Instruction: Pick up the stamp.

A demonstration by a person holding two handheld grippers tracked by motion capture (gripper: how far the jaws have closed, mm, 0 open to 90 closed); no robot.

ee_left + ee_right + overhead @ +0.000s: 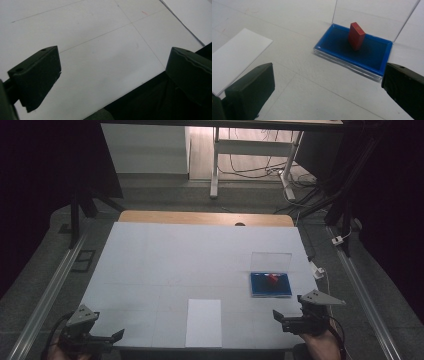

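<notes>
A shallow blue case [260,291] lies on the white table top at the right. Its clear lid [271,261] stands open and upright behind it. A small red block [272,279] sits inside, tilted on edge. In the right gripper view the blue case [352,62] and red block [356,36] lie ahead, a short way beyond the jaws. My right gripper [280,320] is near the table's front right corner, open and empty [327,87]. My left gripper [116,340] is at the front left corner, open over the bare table edge [112,72].
A white rectangular sheet [203,322] lies flat at the front middle between the grippers, also seen as a white sheet [237,60] left of the case. The wooden table edge [205,217] runs along the back. Metal rails flank the table.
</notes>
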